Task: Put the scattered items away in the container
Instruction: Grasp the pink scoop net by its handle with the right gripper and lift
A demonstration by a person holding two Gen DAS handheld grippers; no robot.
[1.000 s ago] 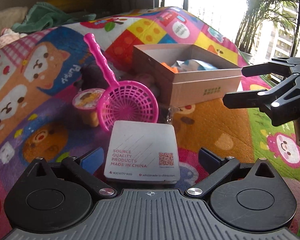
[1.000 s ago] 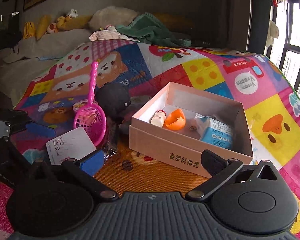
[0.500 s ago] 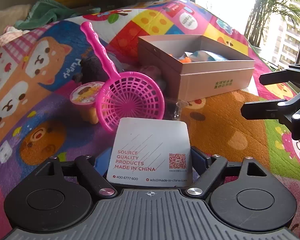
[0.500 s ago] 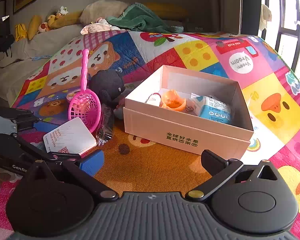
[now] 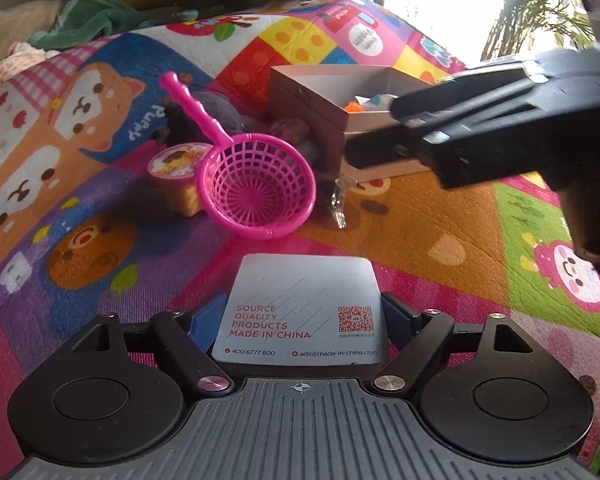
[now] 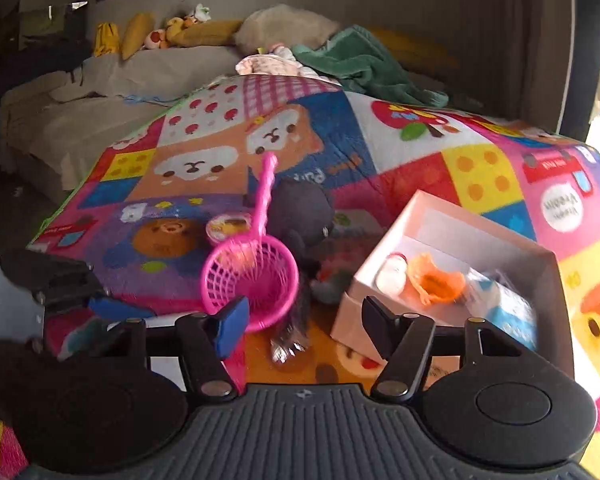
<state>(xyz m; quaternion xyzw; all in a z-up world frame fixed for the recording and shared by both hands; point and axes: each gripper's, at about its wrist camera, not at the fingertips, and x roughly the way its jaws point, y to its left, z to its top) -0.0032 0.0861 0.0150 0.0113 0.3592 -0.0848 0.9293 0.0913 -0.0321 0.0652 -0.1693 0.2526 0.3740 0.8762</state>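
Pink plastic catches our eye first: a toy strainer (image 5: 256,196) is lying on the bright patchwork play mat (image 5: 420,232), leaning against a small snack cup (image 5: 176,172). We are holding the left tool (image 5: 304,320) partly closed, its pads pressing on the two sides of a white printed card (image 5: 304,312). The right tool (image 6: 300,320) has just been closing to about halfway, and we are seeing nothing between its fingers; the strainer is lying just beyond them. The open cardboard box (image 6: 364,300) is sitting to the right of the strainer, already holding an orange piece (image 6: 436,280) and a blue packet (image 6: 508,312).
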